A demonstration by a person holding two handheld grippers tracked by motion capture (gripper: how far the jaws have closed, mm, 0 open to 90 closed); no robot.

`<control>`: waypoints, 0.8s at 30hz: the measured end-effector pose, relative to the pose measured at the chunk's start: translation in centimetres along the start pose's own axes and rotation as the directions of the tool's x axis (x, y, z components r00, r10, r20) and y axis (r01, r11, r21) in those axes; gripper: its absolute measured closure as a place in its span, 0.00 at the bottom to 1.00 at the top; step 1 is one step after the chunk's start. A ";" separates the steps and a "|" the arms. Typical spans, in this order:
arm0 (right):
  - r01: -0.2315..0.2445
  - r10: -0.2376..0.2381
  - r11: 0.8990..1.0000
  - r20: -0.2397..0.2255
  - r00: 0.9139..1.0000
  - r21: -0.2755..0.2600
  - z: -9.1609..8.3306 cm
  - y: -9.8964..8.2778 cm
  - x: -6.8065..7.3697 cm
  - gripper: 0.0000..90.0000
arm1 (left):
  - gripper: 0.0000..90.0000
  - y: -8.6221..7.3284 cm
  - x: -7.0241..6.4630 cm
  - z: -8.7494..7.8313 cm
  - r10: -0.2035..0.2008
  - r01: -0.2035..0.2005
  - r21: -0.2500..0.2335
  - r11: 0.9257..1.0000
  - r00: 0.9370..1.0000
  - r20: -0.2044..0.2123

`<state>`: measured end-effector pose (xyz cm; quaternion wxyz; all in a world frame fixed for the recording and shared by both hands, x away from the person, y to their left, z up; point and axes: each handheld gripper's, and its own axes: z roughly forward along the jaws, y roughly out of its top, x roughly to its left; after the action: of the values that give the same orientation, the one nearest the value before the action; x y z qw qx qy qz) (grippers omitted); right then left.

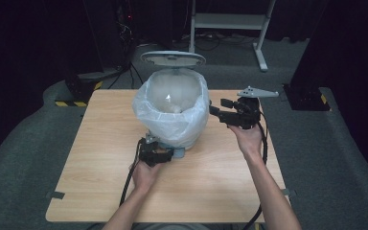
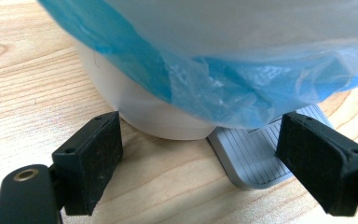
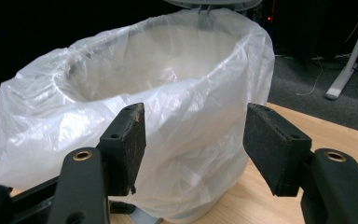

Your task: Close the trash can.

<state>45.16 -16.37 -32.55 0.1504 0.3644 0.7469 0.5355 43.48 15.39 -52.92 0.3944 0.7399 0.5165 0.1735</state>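
Note:
A white pedal bin (image 1: 175, 132) lined with a thin clear bag (image 1: 191, 115) stands mid-table, its grey lid (image 1: 172, 58) raised. My left gripper (image 1: 165, 154) sits low at the bin's front base, open. In the left gripper view its jaws (image 2: 196, 140) straddle the bin's foot (image 2: 168, 119) and the grey ribbed pedal (image 2: 254, 158), which lies by the right pad. My right gripper (image 1: 219, 106) hovers to the bin's right, pointing at the bag's upper side. In the right gripper view (image 3: 193, 135) it stands open, the bag (image 3: 168, 93) just beyond the pads, nothing pinched.
The wooden table (image 1: 105, 158) has bare room left, right and in front of the bin. Behind it stand a white frame's legs (image 1: 261, 48), a dark base with yellow-black tape (image 1: 76, 91) at the left and a black block (image 1: 306, 96) at the right.

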 end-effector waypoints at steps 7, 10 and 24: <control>-0.006 0.006 1.000 0.012 1.000 0.007 -0.2 -1.1 -0.2 0.43 | 0.16 0.0 0.0 0.0 0.000 0.000 0.000 1.000 1.000 0.000; 0.008 -0.008 1.000 0.016 1.000 0.015 -0.1 -1.7 0.1 0.43 | 0.16 0.0 0.0 0.0 -0.001 0.001 0.000 1.000 1.000 0.001; -0.013 0.012 0.999 0.024 1.000 0.030 0.1 -4.4 0.0 0.43 | 0.16 0.0 0.0 0.0 0.000 0.000 -0.001 1.000 1.000 0.000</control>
<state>43.51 -16.99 -36.60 0.1503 0.3778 0.7507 0.5207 43.48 15.37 -52.92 0.3947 0.7396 0.5167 0.1738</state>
